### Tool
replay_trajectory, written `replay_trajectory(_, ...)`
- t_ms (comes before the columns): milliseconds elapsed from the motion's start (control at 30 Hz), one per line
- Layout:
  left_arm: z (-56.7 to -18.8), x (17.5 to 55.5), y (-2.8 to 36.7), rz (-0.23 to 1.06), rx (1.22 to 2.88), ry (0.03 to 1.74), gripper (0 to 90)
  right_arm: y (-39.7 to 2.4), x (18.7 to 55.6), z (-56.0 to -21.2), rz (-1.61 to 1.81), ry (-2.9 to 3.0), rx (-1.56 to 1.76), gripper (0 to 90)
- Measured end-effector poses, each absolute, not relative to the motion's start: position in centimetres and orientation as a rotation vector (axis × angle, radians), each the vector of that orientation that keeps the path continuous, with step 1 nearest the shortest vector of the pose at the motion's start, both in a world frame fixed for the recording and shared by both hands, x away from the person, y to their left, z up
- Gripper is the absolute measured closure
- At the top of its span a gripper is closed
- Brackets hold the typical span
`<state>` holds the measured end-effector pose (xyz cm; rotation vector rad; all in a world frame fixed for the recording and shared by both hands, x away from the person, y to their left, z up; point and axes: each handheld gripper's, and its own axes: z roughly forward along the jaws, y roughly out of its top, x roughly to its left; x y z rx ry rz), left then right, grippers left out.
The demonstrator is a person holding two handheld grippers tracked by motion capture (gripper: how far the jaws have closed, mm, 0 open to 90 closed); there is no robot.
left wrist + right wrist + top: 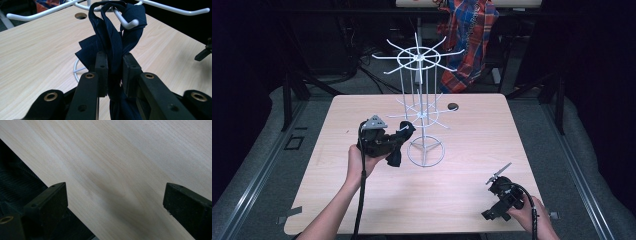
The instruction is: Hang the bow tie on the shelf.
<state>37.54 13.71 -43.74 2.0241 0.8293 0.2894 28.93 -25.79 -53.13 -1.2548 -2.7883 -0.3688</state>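
A dark navy cloth (111,42) is looped over a white prong (125,21) of the wire rack (419,112) on the table. My left gripper (115,70) is shut on this cloth just below the prong, both jaws pressing its folds. In the high view the left gripper (384,140) sits left of the rack's pole with the cloth (399,145) hanging down beside it. My right gripper (498,192) rests low at the table's front right corner, and in the right gripper view its jaws stand wide apart over bare wood, holding nothing.
The rack has a ring base (425,152) and two tiers of radiating prongs, the upper tier (418,56) high above the table. A round hole (453,106) lies in the tabletop behind the rack. A plaid cloth (469,35) hangs beyond the far edge.
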Motion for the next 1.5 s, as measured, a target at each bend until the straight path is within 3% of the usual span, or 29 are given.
replay_trajectory(1500,-45.3,37.4,12.3,0.364,2.045,0.827,77.6,-25.8,28.7,-53.2,-0.372,-2.779,-1.263,5.2)
